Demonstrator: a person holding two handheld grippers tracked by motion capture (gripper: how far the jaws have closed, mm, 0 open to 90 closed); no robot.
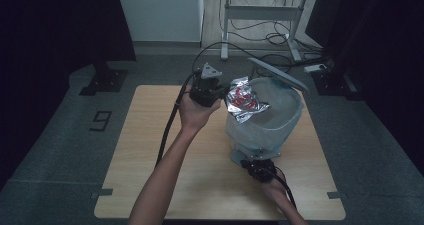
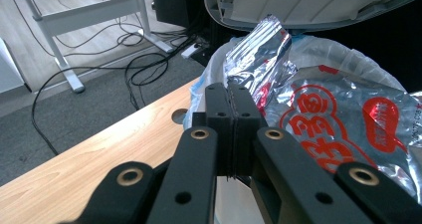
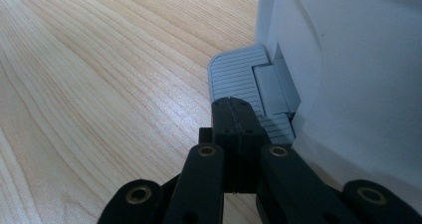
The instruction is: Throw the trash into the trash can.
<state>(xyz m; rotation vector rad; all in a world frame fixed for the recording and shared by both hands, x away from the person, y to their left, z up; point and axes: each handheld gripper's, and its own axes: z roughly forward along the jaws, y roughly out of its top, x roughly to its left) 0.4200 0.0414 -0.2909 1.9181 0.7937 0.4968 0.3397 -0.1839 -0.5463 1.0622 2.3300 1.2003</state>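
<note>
High view shows a wooden table [image 1: 150, 150] with a pedal bin [image 1: 265, 117] at about three o'clock from its centre, lid [image 1: 277, 74] raised, a pale liner bag [image 1: 295, 116] draped over its rim. At the bin's ten o'clock edge the left gripper [image 1: 222, 92] holds a crumpled silver wrapper with red print [image 1: 242, 101] over the opening, jaws pinched tight on the foil. At six o'clock the right gripper [image 1: 250, 161], jaws closed together and empty, presses on the grey foot pedal [image 3: 239, 77].
</note>
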